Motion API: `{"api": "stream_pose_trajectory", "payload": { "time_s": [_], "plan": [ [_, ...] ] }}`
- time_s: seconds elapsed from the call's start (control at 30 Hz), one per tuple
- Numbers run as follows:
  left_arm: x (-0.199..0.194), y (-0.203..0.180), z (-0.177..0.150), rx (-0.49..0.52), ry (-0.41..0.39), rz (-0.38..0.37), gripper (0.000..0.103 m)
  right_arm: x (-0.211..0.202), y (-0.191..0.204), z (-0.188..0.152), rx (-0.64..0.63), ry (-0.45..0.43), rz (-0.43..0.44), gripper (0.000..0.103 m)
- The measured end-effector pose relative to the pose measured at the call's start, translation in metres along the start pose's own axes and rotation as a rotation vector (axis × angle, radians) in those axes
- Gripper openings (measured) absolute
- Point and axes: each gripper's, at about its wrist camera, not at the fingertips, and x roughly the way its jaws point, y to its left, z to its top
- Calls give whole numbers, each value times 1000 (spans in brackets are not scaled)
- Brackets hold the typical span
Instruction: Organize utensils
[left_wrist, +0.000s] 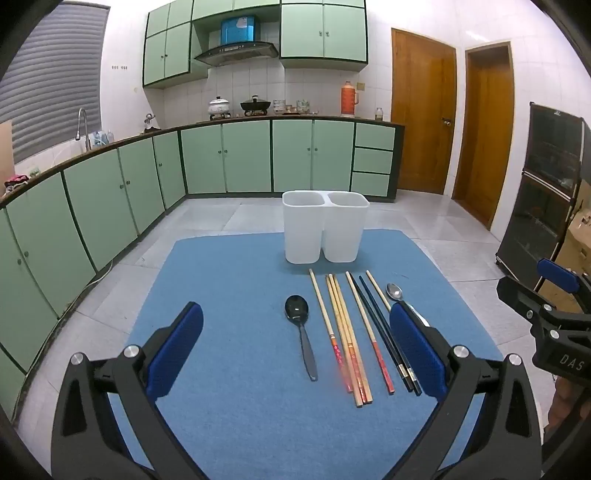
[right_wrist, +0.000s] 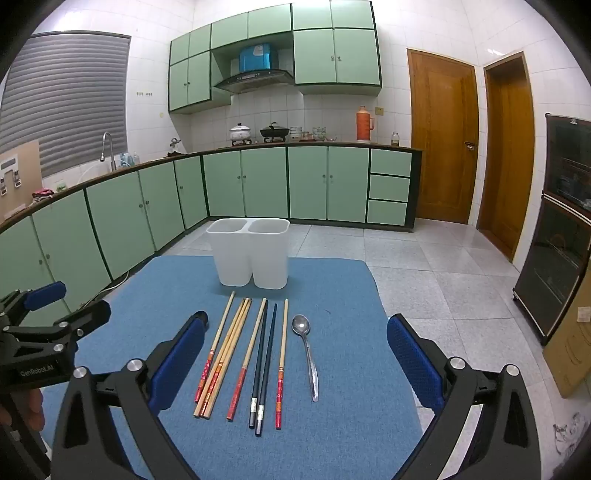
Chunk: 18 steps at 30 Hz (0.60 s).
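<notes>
I am holding both tools level above the blue mat (left_wrist: 229, 280), left tool (left_wrist: 295, 343) and right tool (right_wrist: 297, 354) spread wide, gripping nothing. Chopsticks (right_wrist: 243, 354) and spoons are lying before the white holder (right_wrist: 251, 254); my right pad is hiding the black spoon (left_wrist: 297, 310).

Bare blue mat (left_wrist: 229, 280) left of black spoon (left_wrist: 300, 325); white holder (left_wrist: 325, 229) at far edge.

On the mat (left_wrist: 229, 295) before me the two-compartment holder (left_wrist: 325, 230) stands at the far edge, and in front of it the chopsticks (right_wrist: 240, 354) lie side by side, with one spoon (left_wrist: 301, 332) to their left and another spoon (right_wrist: 306, 350) to their right.
</notes>
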Motion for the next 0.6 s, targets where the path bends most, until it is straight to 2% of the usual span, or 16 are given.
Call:
{"api": "stream_pose_trajectory", "payload": {
  "time_s": [0.6],
  "plan": [
    [-8, 3, -1, 1, -4, 4, 98, 0, 0, 0, 0, -1, 0, 97]
  ]
}}
